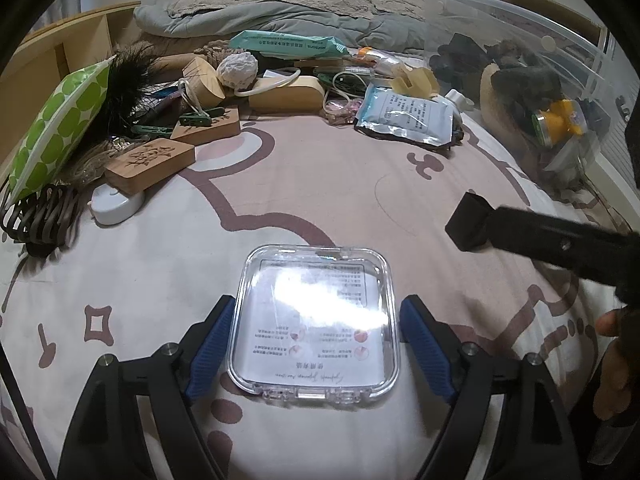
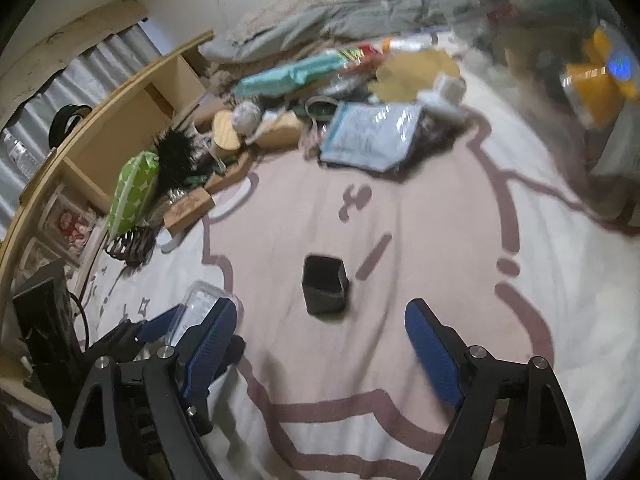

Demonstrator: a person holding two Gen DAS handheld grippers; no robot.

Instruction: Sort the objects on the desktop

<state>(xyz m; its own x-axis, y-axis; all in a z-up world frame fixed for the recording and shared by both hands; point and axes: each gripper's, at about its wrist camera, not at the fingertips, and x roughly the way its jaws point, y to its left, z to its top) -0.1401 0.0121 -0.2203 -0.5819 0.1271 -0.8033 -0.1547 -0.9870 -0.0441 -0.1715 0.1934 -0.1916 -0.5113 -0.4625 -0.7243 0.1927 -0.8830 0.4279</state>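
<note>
A clear flat plastic case (image 1: 314,322) lies on a pink patterned bed cover (image 1: 320,184), near the camera, between the blue pads of the left tongs (image 1: 316,344). These tongs stand wide, with a gap showing at the right pad and no grip yet. The right tongs (image 2: 320,350) are also wide and hold nothing; a small black box (image 2: 325,285) sits just beyond them. The case looks smooth and thin, so closing off-centre could squirt it sideways or press it into the soft cover. A clear storage bin (image 1: 532,80) waits far right.
</note>
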